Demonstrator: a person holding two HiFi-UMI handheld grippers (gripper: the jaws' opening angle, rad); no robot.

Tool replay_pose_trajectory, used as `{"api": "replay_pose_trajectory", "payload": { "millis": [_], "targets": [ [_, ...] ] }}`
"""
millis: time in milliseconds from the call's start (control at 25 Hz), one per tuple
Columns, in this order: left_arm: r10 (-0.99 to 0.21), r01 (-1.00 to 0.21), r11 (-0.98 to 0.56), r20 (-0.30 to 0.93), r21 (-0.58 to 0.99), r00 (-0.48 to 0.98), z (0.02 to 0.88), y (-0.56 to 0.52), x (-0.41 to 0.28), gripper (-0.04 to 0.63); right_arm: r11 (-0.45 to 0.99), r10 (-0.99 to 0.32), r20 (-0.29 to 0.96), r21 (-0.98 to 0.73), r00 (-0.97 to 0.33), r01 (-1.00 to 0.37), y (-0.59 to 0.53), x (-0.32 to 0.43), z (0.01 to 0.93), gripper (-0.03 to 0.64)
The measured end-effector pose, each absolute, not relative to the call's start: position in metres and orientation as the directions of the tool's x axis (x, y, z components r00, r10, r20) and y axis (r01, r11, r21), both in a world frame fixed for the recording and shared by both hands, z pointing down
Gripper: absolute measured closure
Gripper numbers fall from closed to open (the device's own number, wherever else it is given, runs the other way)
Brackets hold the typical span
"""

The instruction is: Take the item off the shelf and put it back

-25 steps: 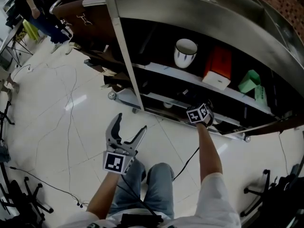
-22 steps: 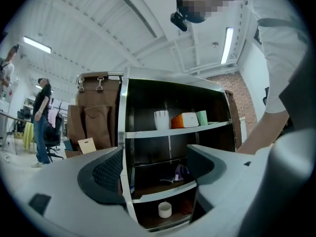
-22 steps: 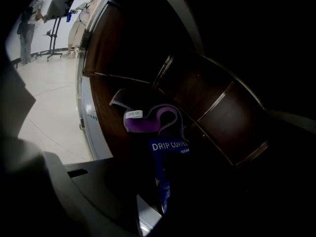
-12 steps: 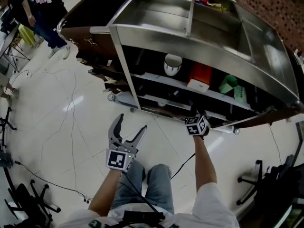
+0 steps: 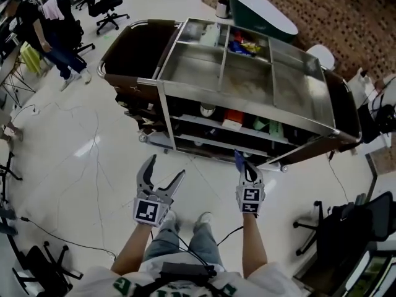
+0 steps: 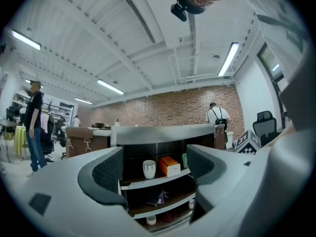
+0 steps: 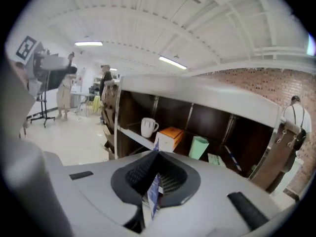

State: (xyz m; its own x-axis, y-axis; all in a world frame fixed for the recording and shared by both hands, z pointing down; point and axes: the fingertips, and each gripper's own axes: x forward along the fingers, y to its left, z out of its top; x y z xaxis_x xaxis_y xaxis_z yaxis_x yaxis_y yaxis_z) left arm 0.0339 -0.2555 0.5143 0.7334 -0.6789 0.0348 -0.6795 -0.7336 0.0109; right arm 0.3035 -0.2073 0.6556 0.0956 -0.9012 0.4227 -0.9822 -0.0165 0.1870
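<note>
A steel cart (image 5: 189, 90) with dark open shelves stands ahead of me. Its middle shelf carries a white mug (image 5: 207, 109), an orange box (image 5: 233, 119) and green packets (image 5: 260, 124). My right gripper (image 5: 243, 164) is out in front of the cart, clear of the shelves, and shut on a thin blue packet (image 5: 239, 159). In the right gripper view the blue packet (image 7: 153, 190) stands on edge, pinched between the pads of the right gripper (image 7: 155, 174). The left gripper (image 5: 167, 167) hangs open over the floor with nothing in it; in the left gripper view its jaws frame the mug (image 6: 149, 169).
The cart's top holds steel trays (image 5: 246, 82) with some packets at the back. A purple item (image 6: 160, 197) lies on a lower shelf. Office chairs (image 5: 334, 228) stand at the right, cables (image 5: 80, 166) cross the floor at the left, and a person (image 5: 52, 39) stands at the far left.
The right gripper has drawn back from the cart's lower shelf with the blue packet in its jaws. The view has pulled away from the cart. The left gripper has hardly moved.
</note>
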Motion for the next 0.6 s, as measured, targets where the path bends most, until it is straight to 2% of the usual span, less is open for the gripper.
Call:
{"api": "replay_pose_trajectory", "payload": {
  "millis": [320, 600],
  "targets": [
    [-0.666, -0.668, -0.744, -0.043, -0.030, 0.744, 0.422, -0.224, 0.010, 0.215, -0.060, -0.978, 0.201, 0.007, 0.060, -0.998, -0.124, 0.259, 0.495, 0.603],
    [-0.678, -0.690, -0.720, -0.142, -0.072, 0.722, 0.381, -0.209, -0.010, 0.215, -0.042, -0.999, 0.009, 0.007, 0.042, -0.999, -0.095, 0.230, 0.407, 0.603]
  ]
}}
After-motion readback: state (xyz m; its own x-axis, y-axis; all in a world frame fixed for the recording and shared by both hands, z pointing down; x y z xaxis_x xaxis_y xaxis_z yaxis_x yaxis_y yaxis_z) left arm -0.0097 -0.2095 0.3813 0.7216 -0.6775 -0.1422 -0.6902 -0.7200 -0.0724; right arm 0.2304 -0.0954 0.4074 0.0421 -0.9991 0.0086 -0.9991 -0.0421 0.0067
